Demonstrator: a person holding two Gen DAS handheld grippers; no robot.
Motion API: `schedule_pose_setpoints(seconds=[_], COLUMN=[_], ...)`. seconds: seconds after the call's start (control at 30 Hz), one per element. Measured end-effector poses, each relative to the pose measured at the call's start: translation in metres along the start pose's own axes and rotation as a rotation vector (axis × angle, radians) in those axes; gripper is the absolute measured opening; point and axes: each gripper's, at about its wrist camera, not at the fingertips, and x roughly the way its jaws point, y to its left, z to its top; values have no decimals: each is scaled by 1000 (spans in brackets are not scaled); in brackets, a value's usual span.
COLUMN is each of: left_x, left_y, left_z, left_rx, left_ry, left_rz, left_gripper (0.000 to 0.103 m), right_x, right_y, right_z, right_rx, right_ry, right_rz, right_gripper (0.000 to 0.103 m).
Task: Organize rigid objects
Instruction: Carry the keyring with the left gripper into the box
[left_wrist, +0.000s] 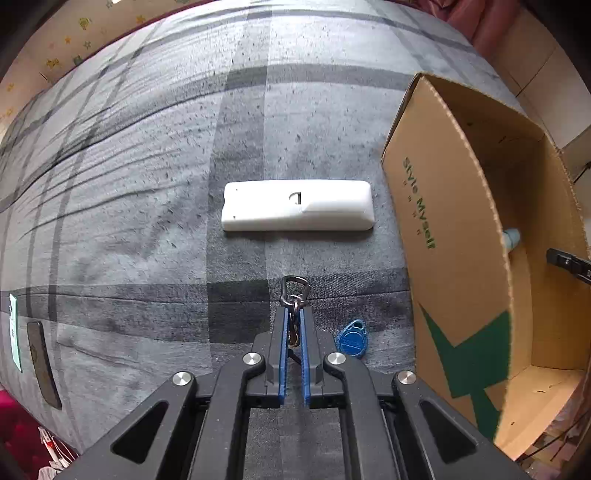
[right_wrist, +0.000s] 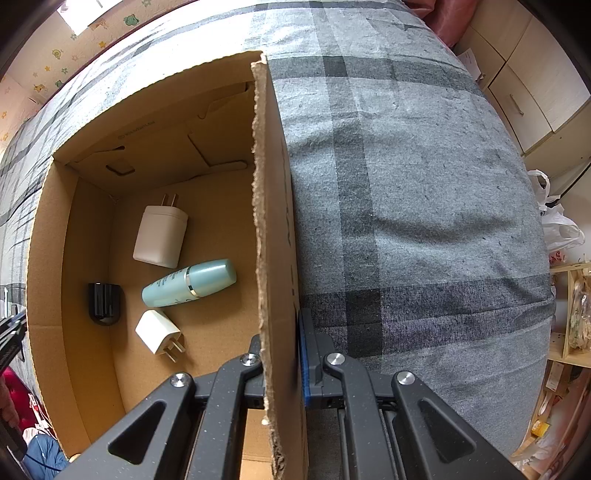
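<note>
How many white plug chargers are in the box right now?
2. One charger lies near the cardboard box's far end, above the teal bottle; the other lies below it. None seem hidden.

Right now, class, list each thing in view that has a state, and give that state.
left gripper: shut on the keyring, blue tag hanging
right gripper: shut on the cardboard box wall
white remote: lying flat
teal bottle: capped, on its side

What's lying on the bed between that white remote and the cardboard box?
Nothing: in the left wrist view, only bare grey plaid bedcover separates the white remote from the cardboard box. The blue key fob lies nearer the camera.
</note>
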Motion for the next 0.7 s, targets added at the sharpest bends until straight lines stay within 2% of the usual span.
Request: schedule_pose_setpoints(seconds=[0.2, 0.37, 0.7], left_x=[-31, -59, -107], left_y=[-13, -26, -56], left_z=[-6, 2, 17], left_rx=[17, 58, 110], left_ry=[-40, -91, -169], left_rz=[-1, 1, -51], left_gripper=[5, 5, 5], right_x=[0, 0, 1], right_y=[0, 1, 1], right_z=[0, 0, 1], right_rx=[-1, -4, -7], right_ry=[-1, -1, -1], right_rz=[-1, -1, -1], right_gripper=[6, 6, 6])
